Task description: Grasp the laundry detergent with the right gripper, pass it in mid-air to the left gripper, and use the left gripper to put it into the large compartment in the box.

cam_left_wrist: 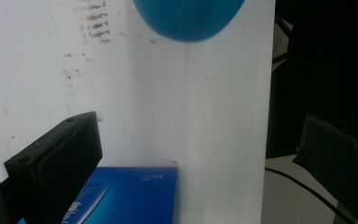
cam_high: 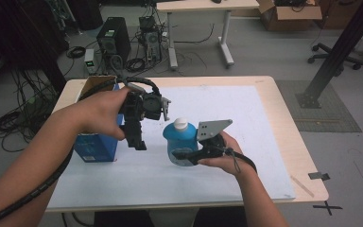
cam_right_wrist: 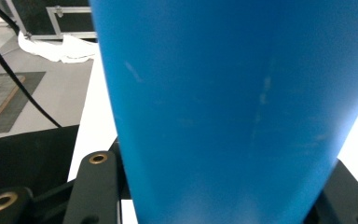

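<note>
A blue bottle (cam_high: 178, 139) with a white cap (cam_high: 181, 124) stands upright on the white mat (cam_high: 246, 127) near the table's middle. My right gripper (cam_high: 183, 155) is shut on the bottle's lower body from the right; in the right gripper view the bottle (cam_right_wrist: 233, 102) sits between the two jaws. My left gripper (cam_high: 137, 140) hangs above the mat just left of the bottle, pointing down, open and holding nothing. Through its wide gap (cam_left_wrist: 200, 140) I see the mat, the bottle's rounded edge (cam_left_wrist: 189, 18) and a blue box (cam_left_wrist: 130, 196).
The blue box (cam_high: 96, 147), open at the top, stands at the table's left side under my left forearm. The wooden table edge (cam_high: 286, 123) frames the mat. Beyond it are computers, cables, a desk (cam_high: 203, 5) and a black post (cam_high: 340, 47).
</note>
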Available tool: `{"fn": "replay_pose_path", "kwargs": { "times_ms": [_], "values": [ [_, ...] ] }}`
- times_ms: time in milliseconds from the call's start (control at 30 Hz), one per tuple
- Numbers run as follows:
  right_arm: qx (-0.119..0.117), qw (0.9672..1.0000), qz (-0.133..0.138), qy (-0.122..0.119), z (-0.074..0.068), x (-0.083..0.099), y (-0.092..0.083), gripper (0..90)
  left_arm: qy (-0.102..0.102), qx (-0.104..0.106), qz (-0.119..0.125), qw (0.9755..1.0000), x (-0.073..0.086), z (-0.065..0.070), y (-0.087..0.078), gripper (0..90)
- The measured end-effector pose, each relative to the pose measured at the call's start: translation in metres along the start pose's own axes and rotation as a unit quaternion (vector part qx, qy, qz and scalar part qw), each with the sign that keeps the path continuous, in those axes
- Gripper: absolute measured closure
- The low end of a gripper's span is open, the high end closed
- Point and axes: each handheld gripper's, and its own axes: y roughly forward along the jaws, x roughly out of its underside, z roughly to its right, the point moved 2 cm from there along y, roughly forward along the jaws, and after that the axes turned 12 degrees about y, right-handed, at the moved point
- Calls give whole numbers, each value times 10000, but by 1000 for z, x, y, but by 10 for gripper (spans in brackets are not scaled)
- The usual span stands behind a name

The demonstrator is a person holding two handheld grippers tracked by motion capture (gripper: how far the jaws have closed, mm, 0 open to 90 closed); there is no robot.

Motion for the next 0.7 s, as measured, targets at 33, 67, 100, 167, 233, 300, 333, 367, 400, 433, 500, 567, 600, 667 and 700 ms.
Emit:
{"fn": "replay_pose_path", "kwargs": {
  "times_ms": [33,67,100,167,233,300,333,367,400,433,500,567,600,667,700],
  "values": [
    [-24,10000,4,2,-1,0,2,461,25,-1,-10,10000,0,0,0,2],
    [-51,10000,3,-8,-1,0,4,461,19,4,9,10000,-1,1,0,2],
    [-67,10000,2,-21,-3,0,7,461,30,16,1,10000,-1,1,0,2],
    [-116,9999,21,-35,-4,0,11,461,46,19,12,10000,-2,2,1,2],
    [-160,9999,39,-52,-6,1,15,461,64,43,7,10000,-3,3,3,2],
    [-205,9998,44,-54,-8,1,20,461,89,65,3,9999,-4,4,6,1],
    [-223,9997,47,-66,-9,2,22,461,83,75,3,9999,-5,4,7,2],
    [-245,9997,43,-63,-10,2,24,461,73,77,15,9999,-5,5,8,2],
    [-251,9996,50,-71,-10,2,25,461,101,87,14,9999,-6,5,9,1],
    [-280,9996,49,-76,-11,2,27,461,103,102,16,9999,-7,5,10,1],
    [-284,9995,43,-93,-12,2,29,461,109,115,44,9999,-7,5,11,2],
    [-305,9995,21,-122,-14,1,31,461,136,135,84,9998,-8,5,13,1],
    [-312,9994,32,-110,-15,1,32,461,129,136,81,9998,-8,5,14,2],
    [-338,9993,52,-118,-16,0,34,461,115,151,88,9998,-9,5,17,1],
    [-326,9994,59,-124,-17,0,36,461,127,152,95,9998,-10,5,17,2]
  ]
}}
